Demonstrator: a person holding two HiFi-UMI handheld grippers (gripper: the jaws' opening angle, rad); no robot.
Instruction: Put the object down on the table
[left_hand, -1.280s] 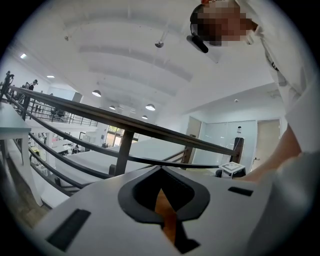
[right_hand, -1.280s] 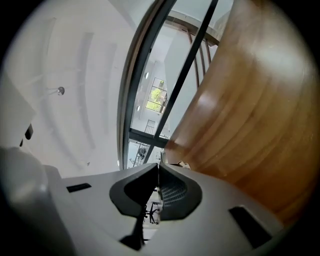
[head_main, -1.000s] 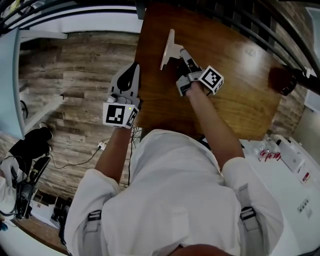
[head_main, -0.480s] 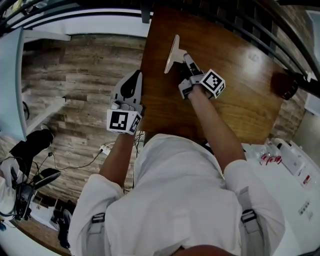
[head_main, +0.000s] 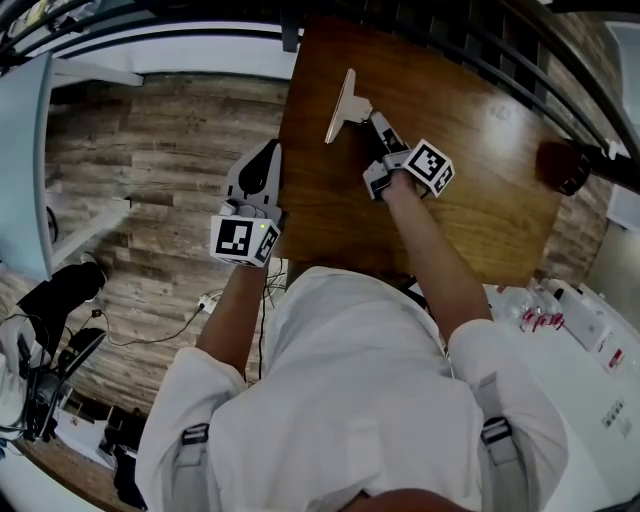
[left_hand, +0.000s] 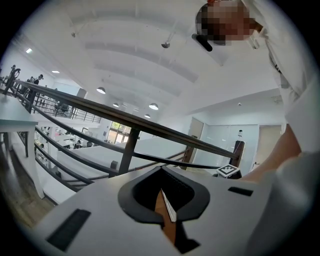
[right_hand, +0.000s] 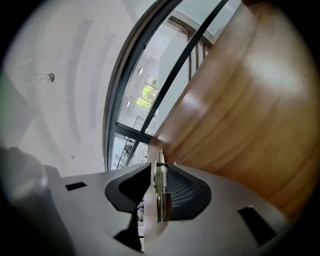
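Far left, plank floor (head_main: 150, 130). Over it, just off the table (head_main: 480, 200), left gripper (head_main: 268, 155), aimed away from the person, jaws pressed together on nothing. Through the slit between them, in the left gripper view, a sliver of brown wood and a pale edge. On its cube (head_main: 243, 238), a black-and-white square marker: blocks in a grid, not letters.

Next right, over the table's left part, board (head_main: 340, 105): thin, pale, standing on one long edge, faces turned left and right. Runs lengthwise away from the person, far end leaning slightly right in the head view. Contact between lower edge and wood: not clear from any view. Bears a small pale tab (head_main: 358, 106) on its right face, at the grip.

Right gripper (head_main: 374, 122), clenched on the board from the near right, fingers reaching up and left. In the right gripper view, shows the board edge-on and upright between the jaws, with a ribbed metal strip (right_hand: 159, 182) against it and wood sweeping off to the right. At its near end, second cube (head_main: 432, 165), with another square marker.

Farther right, dark object (head_main: 567, 165) at the table's right edge, too dim to name. Along the far side, railing (head_main: 500, 55). Lower right, white counter (head_main: 575, 370) with small packets (head_main: 540, 313), print too small to read.
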